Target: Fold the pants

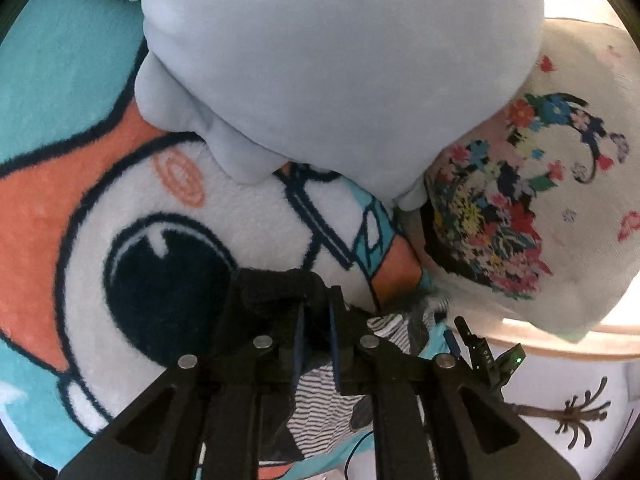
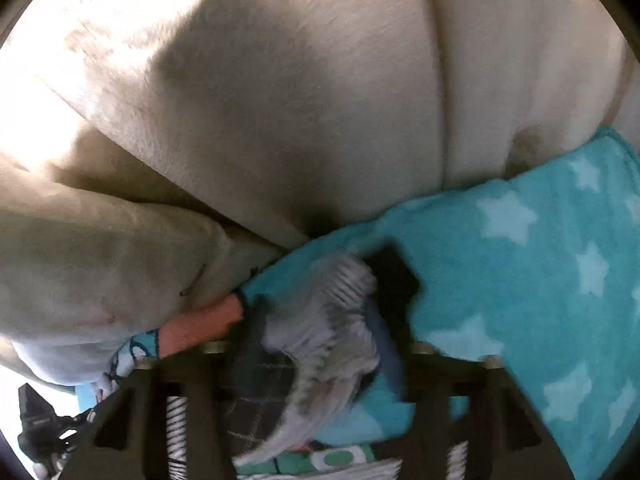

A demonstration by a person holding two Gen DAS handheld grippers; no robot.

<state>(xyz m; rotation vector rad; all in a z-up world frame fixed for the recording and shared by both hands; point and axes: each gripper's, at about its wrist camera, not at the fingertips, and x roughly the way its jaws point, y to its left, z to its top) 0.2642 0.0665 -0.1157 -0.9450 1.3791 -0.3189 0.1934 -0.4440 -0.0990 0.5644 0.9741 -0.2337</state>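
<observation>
On the fleece blanket [image 1: 248, 216] with its big cartoon eye and teal border, my left hand-held gripper [image 1: 318, 312] points down with its jaws nearly pressed together, only a narrow slot between the blue pads. I cannot tell whether the pads pinch any cloth. The striped pants [image 1: 320, 416] lie bunched just beneath and to the right of its fingers, at the near edge of the blanket. Farther off, a pale blue garment [image 1: 340, 64] is heaped across the far side of the blanket, and to its right lies a cream top with a floral print [image 1: 560, 216], touching the blue heap.

In my right wrist view, the right hand-held gripper [image 2: 320, 312] has its jaws spread wide, and the pants [image 2: 320, 340] sit loosely in the gap between them, blurred, grey-white striped with a dark checked part at the near left. I do not see the pads pressing on the cloth. The blanket [image 2: 520, 280] here shows teal with pale stars on the right. A cream cushioned sofa back [image 2: 280, 100] fills the far half of this view, sunlit at the left.
</observation>
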